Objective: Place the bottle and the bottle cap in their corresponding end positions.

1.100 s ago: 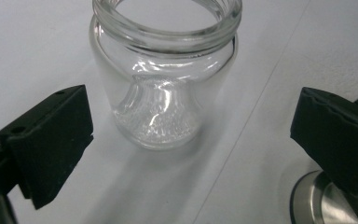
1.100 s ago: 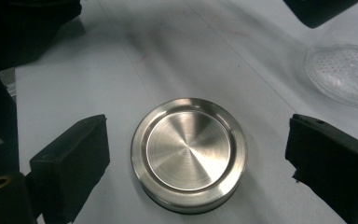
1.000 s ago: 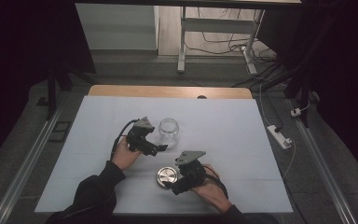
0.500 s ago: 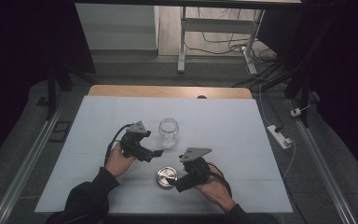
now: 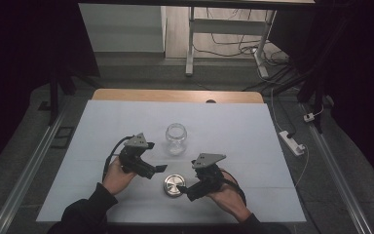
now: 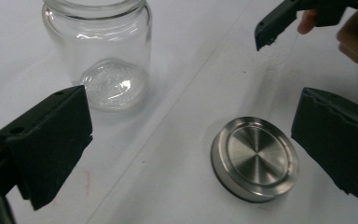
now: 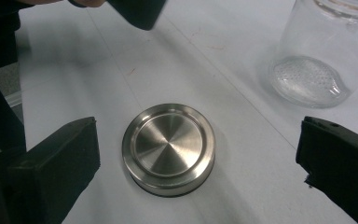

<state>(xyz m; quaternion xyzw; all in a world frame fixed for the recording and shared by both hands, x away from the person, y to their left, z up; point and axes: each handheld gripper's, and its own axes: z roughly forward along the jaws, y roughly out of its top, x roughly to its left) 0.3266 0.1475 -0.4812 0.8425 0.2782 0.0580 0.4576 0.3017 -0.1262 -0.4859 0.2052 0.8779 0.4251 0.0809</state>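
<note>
Moved since the earlier frames: the left gripper (image 5: pixel 159 168) has drawn back from the glass jar (image 5: pixel 176 139), where it sat close against the jar's left side, toward the near edge of the table; the right gripper (image 5: pixel 181 190) has held its place beside the metal lid (image 5: pixel 174 185), and its jaws have just been opening, with nothing pressed between them. Item one, metal lid (image 7: pixel 168 147): round, brushed steel, lying flat on the white table cover (image 5: pixel 233 126), top face up, just in front of the right gripper and between the lines of its two jaws without touching either pad. Item two, glass jar (image 6: pixel 103 51): clear, upright, uncapped, empty, standing beyond the lid and apart from it, toward the middle of the table. Left gripper: jaws spread wide, holding nothing; in its own view the jar stands ahead on the left and the lid (image 6: pixel 254 158) lies nearer the right jaw, clear of both. Right gripper: jaws at full spread, holding nothing; the lid rests on the table ahead of them, nearer the left jaw. The two grippers face each other across the lid, the left one's tip near the lid's far left side.
</note>
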